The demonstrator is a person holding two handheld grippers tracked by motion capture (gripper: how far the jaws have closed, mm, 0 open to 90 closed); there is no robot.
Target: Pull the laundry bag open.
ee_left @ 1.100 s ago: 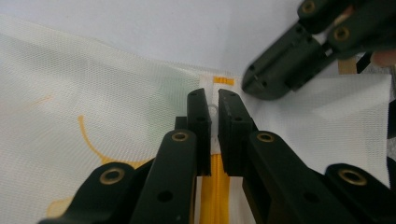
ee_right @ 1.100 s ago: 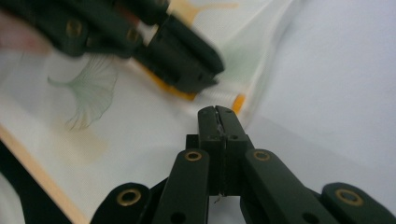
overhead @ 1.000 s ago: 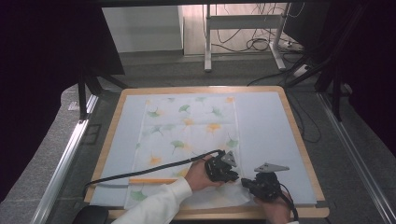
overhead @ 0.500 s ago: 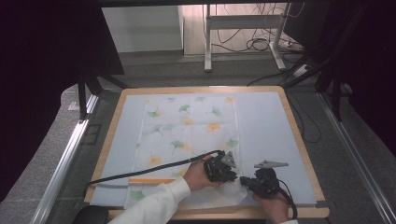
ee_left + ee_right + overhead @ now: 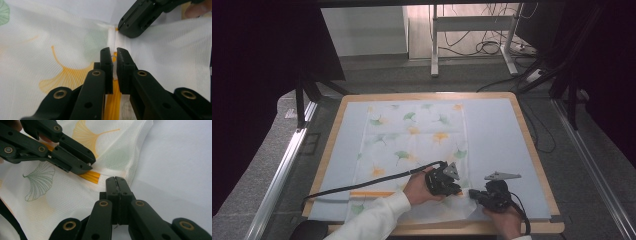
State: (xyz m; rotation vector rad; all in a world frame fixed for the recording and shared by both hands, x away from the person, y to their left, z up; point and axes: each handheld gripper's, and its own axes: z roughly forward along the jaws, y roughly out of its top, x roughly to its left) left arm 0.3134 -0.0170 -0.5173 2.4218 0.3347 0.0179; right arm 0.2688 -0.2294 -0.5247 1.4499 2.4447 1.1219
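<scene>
Barely any movement since a second ago, both tools parked at the near edge of the table (image 5: 532, 150). My left tool (image 5: 113, 53) is clamped on the cloth (image 5: 412, 135) hem; right tool (image 5: 115, 181) pinches its corner just beside

Far half of the cloth (image 5: 417, 127) lies unobstructed; grippers crowd its near edge, seemingly.
</scene>
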